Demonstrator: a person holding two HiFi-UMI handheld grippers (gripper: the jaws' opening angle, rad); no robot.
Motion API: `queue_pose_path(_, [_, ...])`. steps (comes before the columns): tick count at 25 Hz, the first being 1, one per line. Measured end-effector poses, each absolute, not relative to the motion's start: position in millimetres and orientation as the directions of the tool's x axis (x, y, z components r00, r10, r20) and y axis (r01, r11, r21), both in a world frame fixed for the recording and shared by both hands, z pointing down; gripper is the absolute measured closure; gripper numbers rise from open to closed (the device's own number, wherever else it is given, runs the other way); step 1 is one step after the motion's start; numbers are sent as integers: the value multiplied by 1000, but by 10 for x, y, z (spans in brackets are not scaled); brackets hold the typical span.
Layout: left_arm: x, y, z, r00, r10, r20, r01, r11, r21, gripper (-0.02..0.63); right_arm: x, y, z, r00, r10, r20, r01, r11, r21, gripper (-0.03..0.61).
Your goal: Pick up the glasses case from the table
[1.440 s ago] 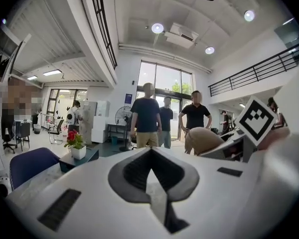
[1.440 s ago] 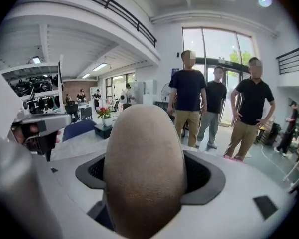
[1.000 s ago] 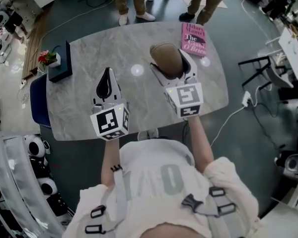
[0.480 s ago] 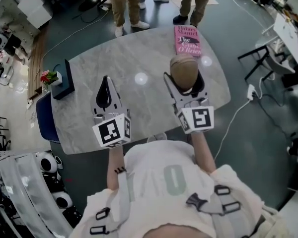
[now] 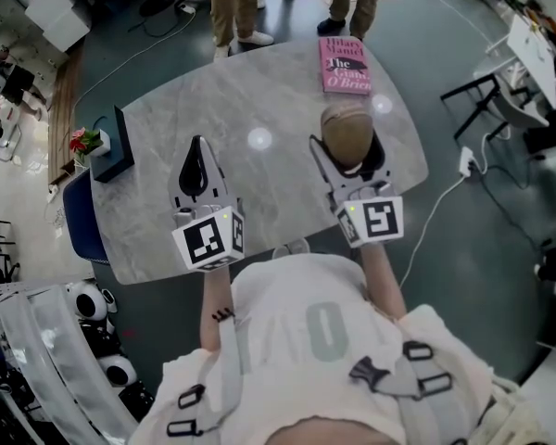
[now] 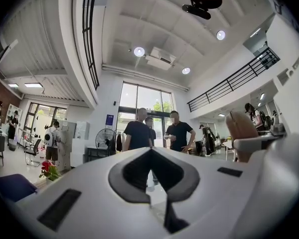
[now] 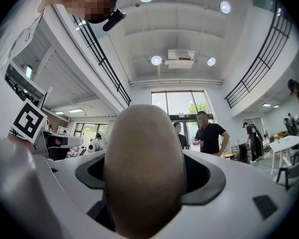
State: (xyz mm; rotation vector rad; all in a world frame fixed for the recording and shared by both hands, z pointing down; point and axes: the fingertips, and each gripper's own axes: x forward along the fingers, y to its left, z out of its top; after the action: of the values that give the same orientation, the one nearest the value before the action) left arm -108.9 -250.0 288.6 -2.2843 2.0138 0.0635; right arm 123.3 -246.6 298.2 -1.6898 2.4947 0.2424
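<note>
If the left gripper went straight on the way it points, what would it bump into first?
Probably nothing nearby: the left gripper points level over the table, so the standing people beyond come first; depth is unclear.

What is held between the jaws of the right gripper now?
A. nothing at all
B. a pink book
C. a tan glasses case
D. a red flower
C: in the right gripper view the tan glasses case fills the gap between the jaws of the right gripper, while the pink book lies on the table.
</note>
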Motion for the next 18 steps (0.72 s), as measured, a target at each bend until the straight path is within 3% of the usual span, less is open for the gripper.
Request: queue_pose_path(18, [-1027, -2449, 2892, 135, -986, -93, -990, -132, -42, 611, 1293, -2445, 2844, -367, -905, -212, -930, 365, 53, 173])
